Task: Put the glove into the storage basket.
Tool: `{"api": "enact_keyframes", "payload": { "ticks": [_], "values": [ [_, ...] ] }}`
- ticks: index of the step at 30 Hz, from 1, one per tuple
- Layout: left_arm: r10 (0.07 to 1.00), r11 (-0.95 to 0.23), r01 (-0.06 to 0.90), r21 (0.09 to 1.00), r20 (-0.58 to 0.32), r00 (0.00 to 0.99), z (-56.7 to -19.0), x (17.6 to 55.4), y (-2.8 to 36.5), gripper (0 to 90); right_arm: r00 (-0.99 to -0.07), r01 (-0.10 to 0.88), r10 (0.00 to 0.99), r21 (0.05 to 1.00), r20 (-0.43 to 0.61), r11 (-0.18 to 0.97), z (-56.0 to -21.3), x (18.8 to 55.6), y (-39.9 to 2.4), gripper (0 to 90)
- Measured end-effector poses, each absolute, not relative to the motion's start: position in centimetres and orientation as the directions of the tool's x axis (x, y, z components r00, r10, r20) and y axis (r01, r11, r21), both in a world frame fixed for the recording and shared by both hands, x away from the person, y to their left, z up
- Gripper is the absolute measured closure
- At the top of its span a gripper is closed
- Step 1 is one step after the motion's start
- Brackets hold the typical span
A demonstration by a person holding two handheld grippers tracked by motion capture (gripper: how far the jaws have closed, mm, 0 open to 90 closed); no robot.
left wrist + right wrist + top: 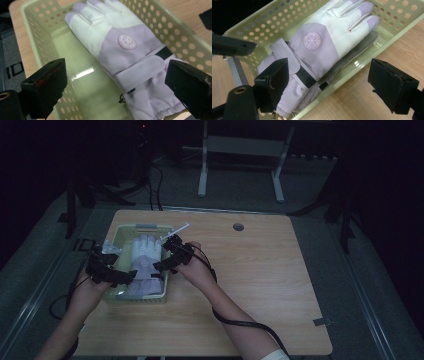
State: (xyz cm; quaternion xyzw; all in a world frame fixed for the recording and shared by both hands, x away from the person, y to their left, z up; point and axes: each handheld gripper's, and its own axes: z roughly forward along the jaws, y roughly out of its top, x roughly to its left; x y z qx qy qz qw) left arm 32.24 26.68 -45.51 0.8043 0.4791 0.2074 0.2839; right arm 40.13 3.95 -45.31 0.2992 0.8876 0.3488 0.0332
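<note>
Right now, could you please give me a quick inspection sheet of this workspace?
Surface: wooden table, round grommet hole near far edge.
Job's things: pale green perforated basket holding a white-and-lilac glove, round badge up.
Clutter: clear plastic bag at basket's far left corner.
Grippers: left gripper and right gripper both open over the glove's cuff.
Cables: black cable along right forearm.
Surroundings: dark; white frame legs behind table.
</note>
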Motion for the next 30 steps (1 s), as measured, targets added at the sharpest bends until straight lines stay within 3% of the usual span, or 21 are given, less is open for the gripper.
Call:
{"api": "enact_keyframes", "payload": {
  "ticks": [6, 12, 19, 30],
  "values": [
    [0.871, -0.341, 0.614, 0.712, -0.008, 0.492, -44.5, 31.7, 25.8, 4.1, -0.819, 0.503, 0.554, 0.651, 0.149, 0.569, -45.1, 40.0, 3.6, 16.8],
    [0.838, -0.365, 0.589, 0.721, -0.021, 0.545, -44.2, 31.5, 23.9, 4.1, -0.817, 0.503, 0.557, 0.655, 0.148, 0.564, -44.8, 40.3, 2.8, 16.7],
    [0.79, -0.345, 0.575, 0.742, -0.101, 0.604, -44.4, 31.2, 21.6, 4.1, -0.815, 0.502, 0.564, 0.649, 0.135, 0.571, -45.2, 40.6, 0.9, 15.6],
    [0.755, -0.345, 0.574, 0.742, -0.144, 0.64, -45.9, 30.8, 18.1, 4.1, -0.801, 0.505, 0.586, 0.661, 0.12, 0.555, -45.8, 41.0, -2.7, 15.6]
  ]
}}
